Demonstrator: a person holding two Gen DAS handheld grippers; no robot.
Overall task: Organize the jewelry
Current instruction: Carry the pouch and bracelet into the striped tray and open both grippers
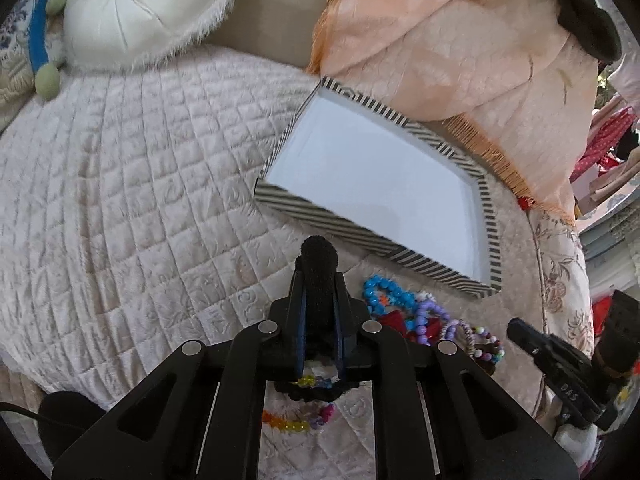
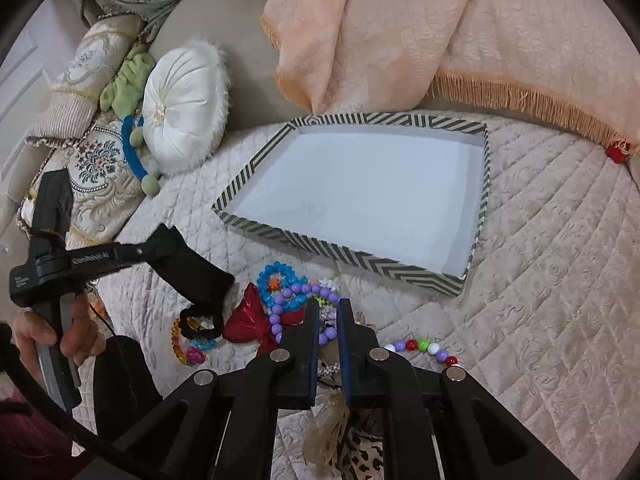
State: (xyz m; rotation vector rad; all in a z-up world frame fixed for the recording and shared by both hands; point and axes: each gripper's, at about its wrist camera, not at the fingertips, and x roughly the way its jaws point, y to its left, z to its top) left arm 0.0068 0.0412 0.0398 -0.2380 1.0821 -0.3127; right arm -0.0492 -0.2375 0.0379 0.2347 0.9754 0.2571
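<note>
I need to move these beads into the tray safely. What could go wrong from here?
The left tool grips a black beaded bracelet near other strands; neighbours might drag along. The purple bead strand lies tangled in the pile beside the right tool, so it may snag. The striped tray has low walls.

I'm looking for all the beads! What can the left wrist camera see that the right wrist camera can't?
Only the left wrist view shows the black round thing at top right. Only the right wrist view shows the loose bead strand, the green plush and the person's hand. Both show the striped box, white cushion and blue bracelet.
</note>
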